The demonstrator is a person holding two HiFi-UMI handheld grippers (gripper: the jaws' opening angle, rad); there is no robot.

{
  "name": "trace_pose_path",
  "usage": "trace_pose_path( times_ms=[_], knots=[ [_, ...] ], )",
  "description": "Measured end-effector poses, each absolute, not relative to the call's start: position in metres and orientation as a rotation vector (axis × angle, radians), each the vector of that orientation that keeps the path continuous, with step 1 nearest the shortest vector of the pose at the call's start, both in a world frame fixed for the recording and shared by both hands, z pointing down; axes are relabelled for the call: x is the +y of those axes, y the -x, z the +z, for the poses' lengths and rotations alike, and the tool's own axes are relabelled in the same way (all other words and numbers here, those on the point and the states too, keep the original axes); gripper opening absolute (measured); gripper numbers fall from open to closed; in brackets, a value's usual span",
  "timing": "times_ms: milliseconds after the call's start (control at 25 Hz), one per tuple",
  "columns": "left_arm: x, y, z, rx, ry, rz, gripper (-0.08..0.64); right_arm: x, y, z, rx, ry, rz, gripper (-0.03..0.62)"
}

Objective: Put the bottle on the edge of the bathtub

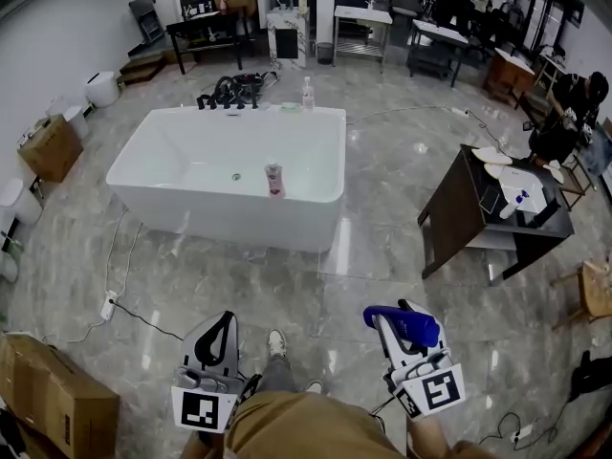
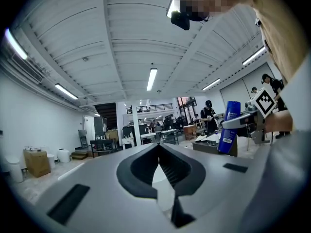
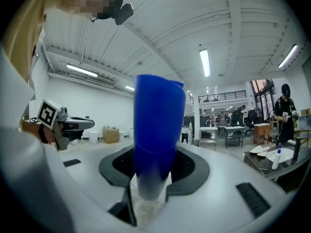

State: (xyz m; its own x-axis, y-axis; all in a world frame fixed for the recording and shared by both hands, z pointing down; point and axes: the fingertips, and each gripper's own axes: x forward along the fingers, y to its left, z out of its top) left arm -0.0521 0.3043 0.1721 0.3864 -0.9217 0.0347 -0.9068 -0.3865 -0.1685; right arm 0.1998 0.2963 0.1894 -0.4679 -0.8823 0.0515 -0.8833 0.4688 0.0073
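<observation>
Bottle (image 3: 158,130) is clamped in the right gripper (image 1: 398,331), well short of the bathtub (image 1: 229,221); the left gripper (image 2: 158,148) is seen closed and empty

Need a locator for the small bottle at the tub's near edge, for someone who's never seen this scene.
Find the white bathtub in the middle of the floor. At its near long edge, slightly right of middle, is a small pink bottle. The other bottle at the tub is pale and at the far edge, beside the black faucet.
</observation>
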Motion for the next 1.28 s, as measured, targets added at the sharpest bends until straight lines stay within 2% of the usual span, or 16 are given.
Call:
trace_pose_path(
  times_ms=[440, 1280],
  knots=[
    [0.231, 0.060, 0.188, 1.618, 2.550, -0.191, 0.006, 0.241, -0.198, 0.205, -2.578, -1.654, 0.067, 0.158],
    [-0.001, 0.127, 0.198, 1.547, 2.714, -0.075, 0.006, 0.040, -0.118, 0.173, -2.452, -1.670, 0.011, 0.158]
  ],
)
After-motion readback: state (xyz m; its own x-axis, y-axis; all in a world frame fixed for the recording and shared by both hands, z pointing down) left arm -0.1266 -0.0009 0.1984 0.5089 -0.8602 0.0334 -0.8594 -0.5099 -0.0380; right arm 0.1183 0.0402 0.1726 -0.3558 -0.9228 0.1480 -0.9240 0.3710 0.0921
